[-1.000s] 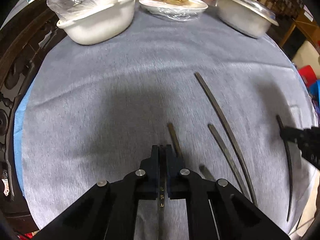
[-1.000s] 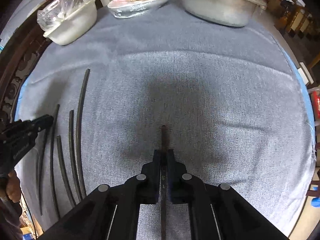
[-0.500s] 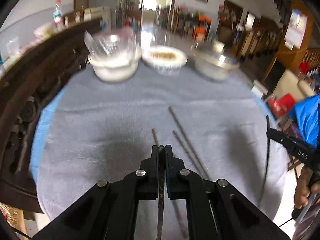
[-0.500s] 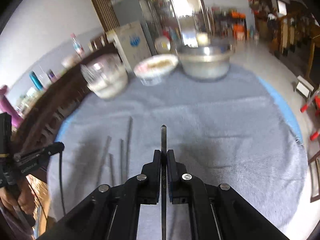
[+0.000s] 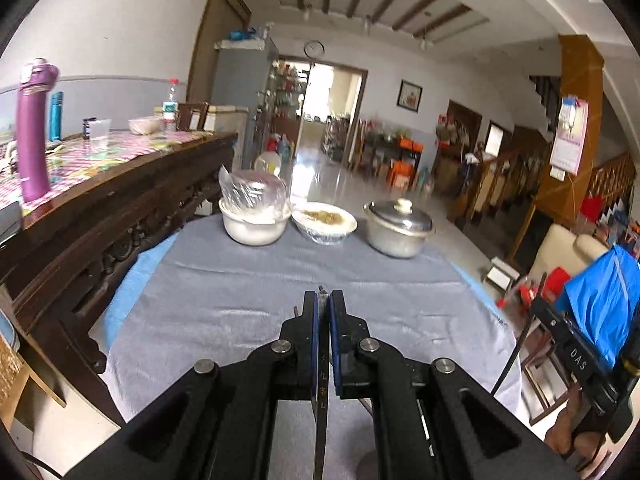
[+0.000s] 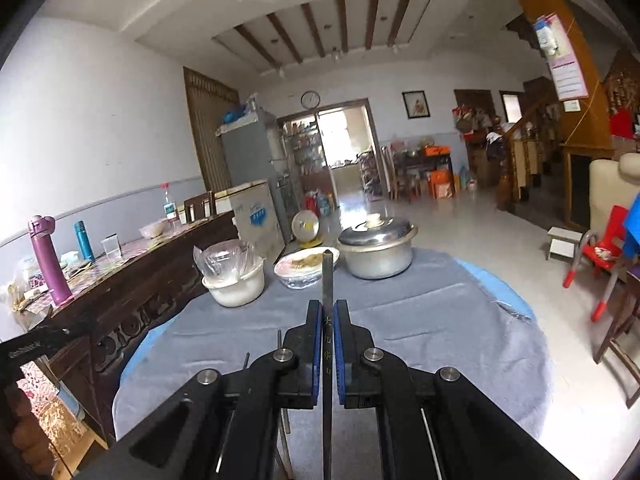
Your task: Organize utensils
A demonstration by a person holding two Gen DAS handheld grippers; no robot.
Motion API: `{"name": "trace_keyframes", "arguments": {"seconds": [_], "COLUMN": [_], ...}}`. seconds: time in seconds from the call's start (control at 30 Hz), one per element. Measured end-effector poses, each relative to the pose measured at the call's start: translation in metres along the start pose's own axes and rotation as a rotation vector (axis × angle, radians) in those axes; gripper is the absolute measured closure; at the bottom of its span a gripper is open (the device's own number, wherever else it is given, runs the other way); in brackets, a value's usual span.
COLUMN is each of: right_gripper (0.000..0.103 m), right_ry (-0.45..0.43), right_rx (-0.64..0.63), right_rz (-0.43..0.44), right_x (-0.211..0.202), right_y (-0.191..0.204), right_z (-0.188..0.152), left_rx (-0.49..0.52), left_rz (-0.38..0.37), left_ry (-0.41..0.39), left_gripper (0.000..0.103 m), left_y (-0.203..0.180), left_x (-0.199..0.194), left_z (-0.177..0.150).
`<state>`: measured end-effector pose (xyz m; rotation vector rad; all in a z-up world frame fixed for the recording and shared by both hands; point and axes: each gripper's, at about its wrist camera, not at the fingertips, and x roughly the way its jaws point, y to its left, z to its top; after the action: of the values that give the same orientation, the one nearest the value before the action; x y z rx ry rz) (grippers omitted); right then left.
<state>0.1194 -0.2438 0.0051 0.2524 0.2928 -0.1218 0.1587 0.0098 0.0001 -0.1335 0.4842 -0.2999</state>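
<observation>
My left gripper (image 5: 324, 300) is shut on a dark chopstick (image 5: 322, 384) that runs back between the jaws, its tip just past them. My right gripper (image 6: 328, 308) is shut on another dark chopstick (image 6: 327, 280) that sticks up and forward past the jaws. Both are held above the round table with the grey cloth (image 5: 240, 292). Other chopsticks lie on the cloth, mostly hidden by the gripper bodies; two ends show left of my right gripper (image 6: 279, 338). The right gripper also shows at the right edge of the left wrist view (image 5: 568, 352).
At the table's far side stand a white bowl with a plastic bag (image 5: 254, 224), a wrapped plate of food (image 5: 324, 224) and a lidded metal pot (image 5: 398, 230). A dark wooden sideboard (image 5: 100, 208) with bottles runs along the left. A red chair (image 6: 600, 256) stands right.
Both grippers have risen and tilted up from the cloth, each carrying its chopstick. The views now look across the table into the room instead of down at the cloth.
</observation>
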Motion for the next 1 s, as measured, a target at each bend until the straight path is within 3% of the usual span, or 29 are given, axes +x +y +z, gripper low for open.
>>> {"name": "trace_keyframes", "arguments": {"seconds": [0.23,0.33,0.6,1.0], "right_gripper": [0.097,0.097,0.097,0.097], "right_ry": [-0.02,-0.078,-0.19,-0.229], "right_rx": [0.036,0.035,0.067,0.154], "right_rz": [-0.02,-0.017,0.037,0.11], "right_x": [-0.018,-0.037,-0.075,-0.091], "right_y": [-0.008,-0.007,-0.004,-0.002], "right_z": [0.001,0.009,0.027,0.025], "left_rx": [-0.072,-0.117,-0.172,-0.228], "left_rz": [-0.007,-0.036,-0.067,-0.099], "left_ry": [-0.003,-0.041,-0.156,-0.208], "left_gripper": [0.097,0.097,0.097,0.097], "left_y": [0.009,0.011,0.003,-0.012], "left_x": [-0.014,-0.026,-0.055,-0.052], "left_z": [-0.01,-0.004,0.015,0.031]}}
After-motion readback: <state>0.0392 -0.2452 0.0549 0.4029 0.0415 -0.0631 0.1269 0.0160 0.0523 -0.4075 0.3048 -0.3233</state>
